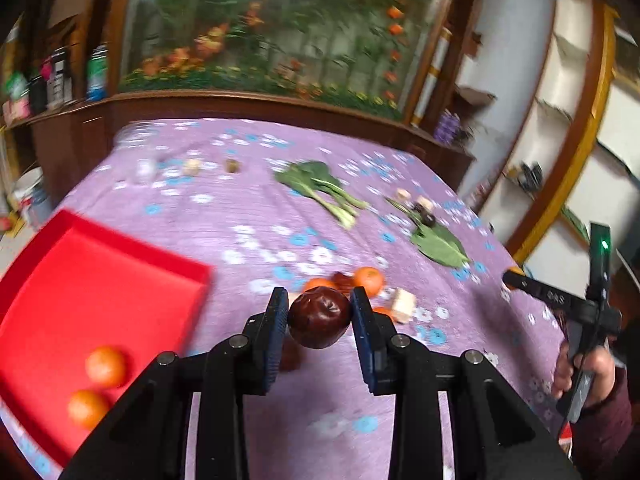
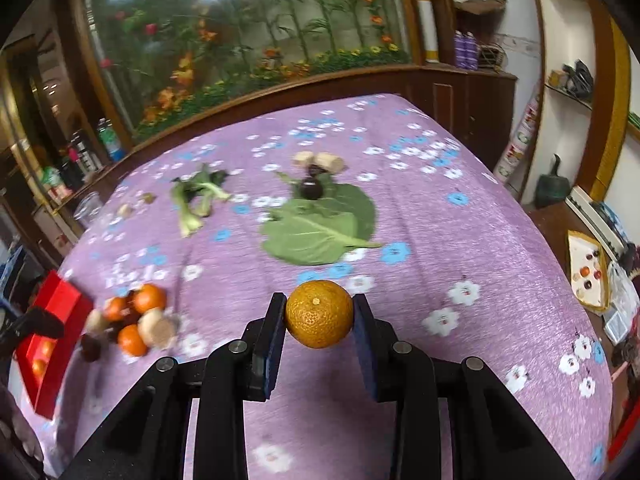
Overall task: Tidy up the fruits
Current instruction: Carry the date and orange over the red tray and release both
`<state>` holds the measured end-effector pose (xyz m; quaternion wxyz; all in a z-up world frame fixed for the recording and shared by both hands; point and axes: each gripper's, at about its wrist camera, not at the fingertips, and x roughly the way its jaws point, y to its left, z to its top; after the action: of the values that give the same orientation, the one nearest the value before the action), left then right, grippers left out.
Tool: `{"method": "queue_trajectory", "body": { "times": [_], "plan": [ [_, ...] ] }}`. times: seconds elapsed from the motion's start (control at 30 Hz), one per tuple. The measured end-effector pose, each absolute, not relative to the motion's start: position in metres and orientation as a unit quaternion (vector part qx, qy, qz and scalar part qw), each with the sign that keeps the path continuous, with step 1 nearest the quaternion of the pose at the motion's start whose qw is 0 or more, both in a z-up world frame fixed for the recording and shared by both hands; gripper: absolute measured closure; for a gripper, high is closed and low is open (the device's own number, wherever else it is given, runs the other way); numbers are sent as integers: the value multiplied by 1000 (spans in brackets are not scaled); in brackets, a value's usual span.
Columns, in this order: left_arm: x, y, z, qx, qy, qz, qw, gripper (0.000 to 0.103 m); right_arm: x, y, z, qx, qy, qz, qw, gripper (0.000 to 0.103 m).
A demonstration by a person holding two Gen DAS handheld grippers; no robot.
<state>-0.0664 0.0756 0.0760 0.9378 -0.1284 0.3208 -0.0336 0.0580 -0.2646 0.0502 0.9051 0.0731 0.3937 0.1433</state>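
Note:
My left gripper [image 1: 319, 310] is shut on a dark red wrinkled fruit [image 1: 319, 317] and holds it above the purple cloth, right of the red tray [image 1: 100, 280]. Two oranges [image 1: 105, 366] lie in the tray's near corner. My right gripper [image 2: 319, 312] is shut on an orange [image 2: 319, 314] above the cloth. A pile of oranges, dark fruits and tan pieces [image 2: 134, 322] lies on the cloth beside the tray [image 2: 56, 320]; it also shows in the left wrist view [image 1: 368, 280].
A purple flowered cloth [image 2: 460, 264] covers the table. A big green leaf [image 2: 320, 228] with a dark fruit [image 2: 311, 189] and tan pieces lies mid-table, leafy greens [image 2: 196, 200] to its left. A wooden cabinet [image 1: 240, 108] runs behind; shelves stand at right.

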Motion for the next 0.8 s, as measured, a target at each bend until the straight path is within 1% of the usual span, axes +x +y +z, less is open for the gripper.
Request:
{"method": "queue_trajectory", "body": {
  "times": [0.13,0.33,0.7,0.8],
  "plan": [
    [-94,114,82,-156,302,11,940,72,39,-231,66,58,384,180,904,68],
    [-130,165,77,-174,285,84,939,72,8,-149,82,23,376,261,889,68],
    [-157,223,52,-207,289,140,924,72,-46,-11,77,-44,380,380,842,67],
    [-161,234,48,-214,288,147,922,72,-55,14,74,-57,381,399,832,67]
  ]
}}
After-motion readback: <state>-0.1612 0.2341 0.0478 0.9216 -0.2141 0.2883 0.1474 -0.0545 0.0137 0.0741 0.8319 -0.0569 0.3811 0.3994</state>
